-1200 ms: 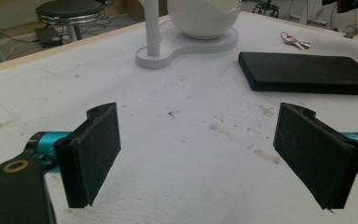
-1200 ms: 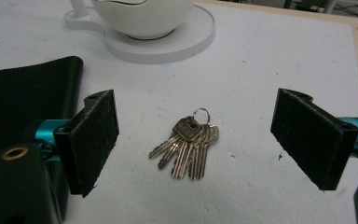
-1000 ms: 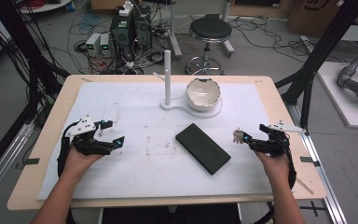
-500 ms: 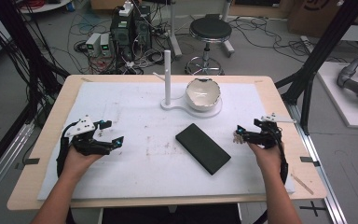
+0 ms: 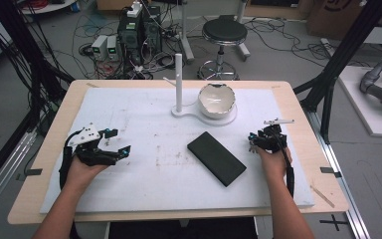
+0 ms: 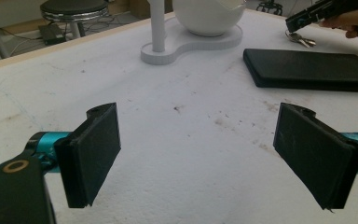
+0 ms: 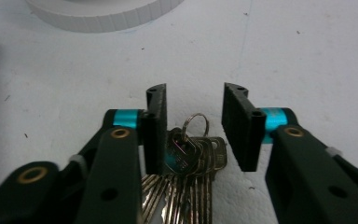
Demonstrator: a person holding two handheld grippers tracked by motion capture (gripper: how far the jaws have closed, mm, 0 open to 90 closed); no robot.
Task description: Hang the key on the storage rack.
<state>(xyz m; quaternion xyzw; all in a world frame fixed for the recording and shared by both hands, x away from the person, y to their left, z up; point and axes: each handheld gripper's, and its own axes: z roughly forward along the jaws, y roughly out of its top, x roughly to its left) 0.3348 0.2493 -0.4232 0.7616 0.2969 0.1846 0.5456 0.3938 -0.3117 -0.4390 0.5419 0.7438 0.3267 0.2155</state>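
- Right gripper (image 7: 193,128) straddles the keys (image 7: 186,154), right of the black slab (image 5: 216,158); its jaws have just been closing, not yet clamped.
- Left gripper (image 6: 198,156) gapes, empty.
- Advice: centre on the ring, then squeeze.

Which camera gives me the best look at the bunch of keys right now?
The right gripper view: the keys lie close up between the right gripper, whose jaws have been closing on them without gripping yet. The left gripper view shows them small and far off; the high view gives only a speck.

Even, soft overhead light, faint shadows, no glare; all views slightly blurry, near jaws softest.
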